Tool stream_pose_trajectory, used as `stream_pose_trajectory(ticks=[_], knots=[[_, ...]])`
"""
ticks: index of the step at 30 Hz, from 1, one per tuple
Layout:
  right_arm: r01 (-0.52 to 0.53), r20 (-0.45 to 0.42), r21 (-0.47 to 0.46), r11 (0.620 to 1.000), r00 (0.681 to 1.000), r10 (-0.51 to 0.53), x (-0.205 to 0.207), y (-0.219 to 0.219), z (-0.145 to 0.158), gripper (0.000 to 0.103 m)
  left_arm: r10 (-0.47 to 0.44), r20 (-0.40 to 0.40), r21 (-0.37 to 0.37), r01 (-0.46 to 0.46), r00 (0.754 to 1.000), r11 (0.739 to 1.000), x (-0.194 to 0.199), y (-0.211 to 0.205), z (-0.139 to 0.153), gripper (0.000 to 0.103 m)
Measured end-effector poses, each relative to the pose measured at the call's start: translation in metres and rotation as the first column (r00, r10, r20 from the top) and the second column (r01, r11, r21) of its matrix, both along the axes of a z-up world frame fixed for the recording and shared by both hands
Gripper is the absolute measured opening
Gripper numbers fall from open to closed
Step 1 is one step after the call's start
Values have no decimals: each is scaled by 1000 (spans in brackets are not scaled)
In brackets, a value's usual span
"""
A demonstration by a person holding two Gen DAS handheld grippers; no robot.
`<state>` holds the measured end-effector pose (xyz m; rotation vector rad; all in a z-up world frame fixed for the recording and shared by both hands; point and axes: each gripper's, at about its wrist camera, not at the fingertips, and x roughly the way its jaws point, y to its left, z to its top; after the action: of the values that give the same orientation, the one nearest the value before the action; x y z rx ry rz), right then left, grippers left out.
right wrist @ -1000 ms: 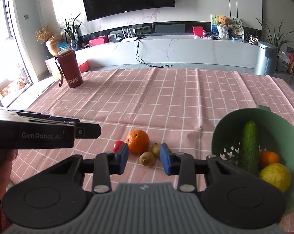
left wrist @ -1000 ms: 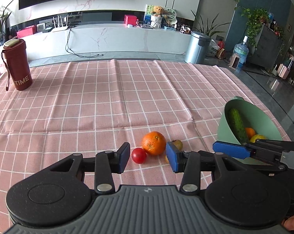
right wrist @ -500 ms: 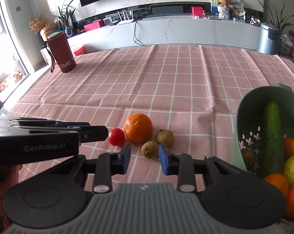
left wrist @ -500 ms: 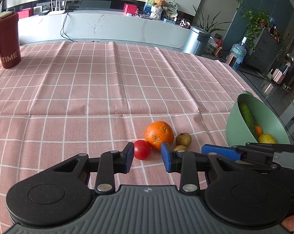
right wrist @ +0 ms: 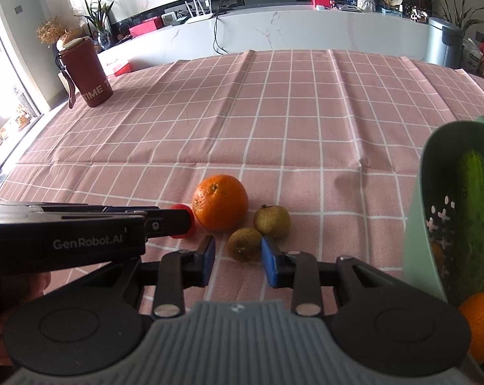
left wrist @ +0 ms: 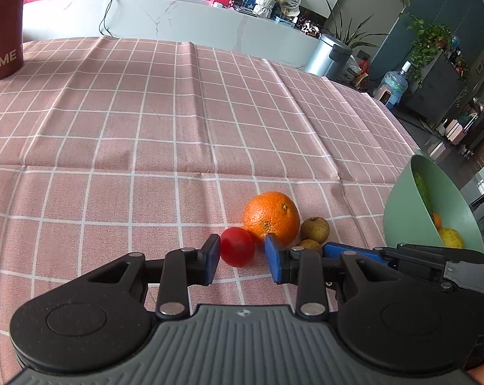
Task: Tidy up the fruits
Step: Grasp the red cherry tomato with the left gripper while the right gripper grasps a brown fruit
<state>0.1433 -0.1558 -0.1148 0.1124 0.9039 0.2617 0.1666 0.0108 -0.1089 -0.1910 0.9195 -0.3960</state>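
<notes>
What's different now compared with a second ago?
Both grippers came down toward the fruit: the left gripper narrowed around the tomato, the right gripper reached the nearer small brown fruit. Neither grips yet. The orange and bowl stayed put.

1. The tomato [left wrist: 237, 251] lies on the tablecloth [left wrist: 177, 122], left of the orange [left wrist: 271, 217].
2. Two small fruits [right wrist: 272, 222] lie right of the orange.
3. The cucumber [right wrist: 474, 211] lies in the bowl [right wrist: 417, 224], far right.
4. The flask [right wrist: 88, 70] stands far behind, left.
</notes>
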Motion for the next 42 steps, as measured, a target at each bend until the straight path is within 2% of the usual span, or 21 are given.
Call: stream_pose_trajectory(ticks=[9, 19, 20, 22, 26, 34, 42], knots=[[14, -28, 1, 1000, 999, -14, 7, 1, -6, 29, -12, -8, -4, 12, 1000, 1000, 6, 0, -4, 37], [16, -45, -7, 1000, 999, -16, 8, 2, -8, 23, -21, -10, 8, 21, 1000, 1000, 6, 0, -6, 38], [15, -46, -8, 1000, 999, -16, 8, 2, -8, 22, -22, -8, 9, 22, 1000, 1000, 6, 0, -5, 37], [13, -45, -12, 1000, 999, -13, 8, 2, -9, 22, -23, -2, 25, 23, 1000, 999, 5, -2, -5, 29], [6, -43, -24, 1000, 999, -7, 7, 4, -8, 22, -17, 26, 53, 16, 1000, 998, 1, -3, -3, 28], [19, -13, -2, 1000, 1000, -19, -4, -3, 2, 22, -16, 96, 89, 7, 995, 996, -25, -3, 18, 28], [-19, 74, -2, 1000, 997, 19, -33, -2, 29, 22, 15, 137, 117, -32, 991, 993, -55, -5, 49, 28]])
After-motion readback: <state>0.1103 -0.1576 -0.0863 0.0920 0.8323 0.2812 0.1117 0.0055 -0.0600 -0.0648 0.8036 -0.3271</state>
